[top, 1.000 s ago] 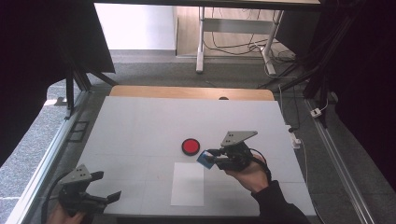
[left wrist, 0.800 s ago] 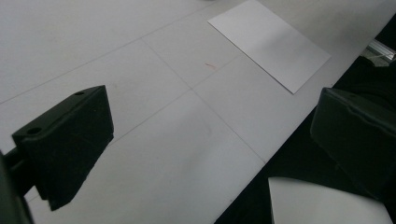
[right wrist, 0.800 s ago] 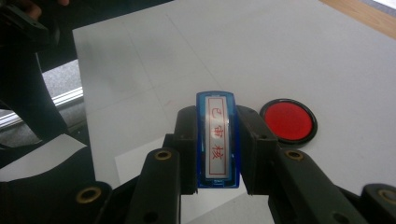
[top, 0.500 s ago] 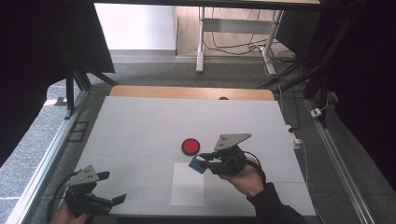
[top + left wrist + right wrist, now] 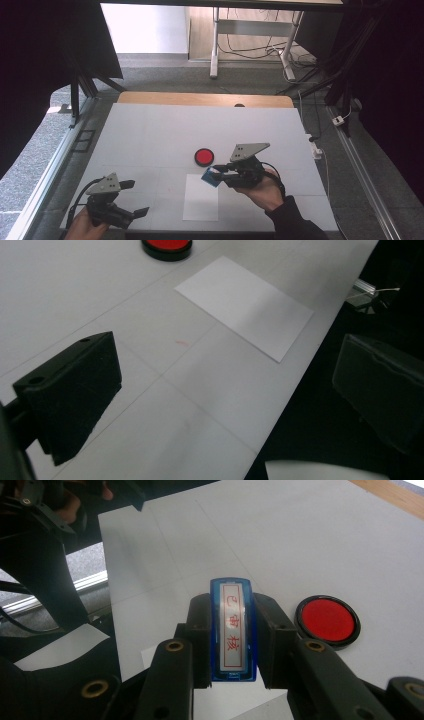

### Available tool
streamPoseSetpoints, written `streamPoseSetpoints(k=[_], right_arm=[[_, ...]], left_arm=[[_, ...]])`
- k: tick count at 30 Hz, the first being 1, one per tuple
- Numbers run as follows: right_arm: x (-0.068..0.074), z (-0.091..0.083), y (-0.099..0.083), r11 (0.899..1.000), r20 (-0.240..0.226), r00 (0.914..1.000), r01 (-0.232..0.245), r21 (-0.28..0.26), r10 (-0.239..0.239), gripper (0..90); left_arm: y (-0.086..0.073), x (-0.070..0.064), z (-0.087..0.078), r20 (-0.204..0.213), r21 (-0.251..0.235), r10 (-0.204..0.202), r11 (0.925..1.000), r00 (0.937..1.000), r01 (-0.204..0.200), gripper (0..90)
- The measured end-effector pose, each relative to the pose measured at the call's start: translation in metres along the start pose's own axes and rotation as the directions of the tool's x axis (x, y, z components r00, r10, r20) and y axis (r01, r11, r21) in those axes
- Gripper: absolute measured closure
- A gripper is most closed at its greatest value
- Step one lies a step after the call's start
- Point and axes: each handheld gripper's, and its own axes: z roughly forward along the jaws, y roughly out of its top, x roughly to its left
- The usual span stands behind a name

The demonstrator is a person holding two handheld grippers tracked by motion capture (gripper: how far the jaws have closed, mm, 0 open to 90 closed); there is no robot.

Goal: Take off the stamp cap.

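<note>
My right gripper (image 5: 216, 176) is shut on a blue stamp (image 5: 210, 177) and holds it just above the far edge of a white paper sheet (image 5: 201, 200). In the right gripper view the stamp (image 5: 231, 630) sits between the jaws of my right gripper (image 5: 231, 645), its white label with red characters facing the camera. A round red ink pad (image 5: 204, 156) lies on the table just beyond the stamp, and is also in the right gripper view (image 5: 327, 620). My left gripper (image 5: 135, 198) is open with nothing in it at the table's near left edge. Its jaws stand wide apart (image 5: 225, 390).
The white table (image 5: 150, 135) has a wooden strip along its far edge (image 5: 200, 99). In the left gripper view the paper (image 5: 245, 305) and ink pad (image 5: 166, 246) lie ahead, and the table edge drops off at the right. Cables and desk legs stand beyond the table.
My right gripper has carried the stamp slightly left and nearer, from beside the ink pad to the paper's far edge. My left gripper has shifted a little to the right, still open.
</note>
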Motion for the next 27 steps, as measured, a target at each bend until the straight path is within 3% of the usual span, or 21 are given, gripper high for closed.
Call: streamPoseSetpoints(k=[9,13,22,27], right_arm=[[0.004,-0.003,0.003,1.0,-0.029,0.9992,0.025,-0.009,-0.026,71.4],[0.006,-0.003,0.003,0.999,-0.041,0.9985,0.036,-0.005,-0.036,71.4],[0.009,-0.004,0.006,0.999,-0.066,0.9969,0.041,-0.016,-0.042,71.4],[0.011,-0.005,0.007,0.999,-0.084,0.9954,0.044,-0.022,-0.046,71.3]], left_arm=[[0.015,0.0,0.024,0.097,0.01,0.024,0.9996,0.995,-0.025,0.0],[0.025,0.0,0.032,0.118,0.023,0.055,0.9981,0.9915,-0.058,0.0],[0.047,-0.006,0.055,0.157,0.043,0.125,0.9901,0.9797,-0.134,0.0],[0.059,-0.008,0.067,0.193,0.039,0.157,0.9851,0.9684,-0.168,0.0]])
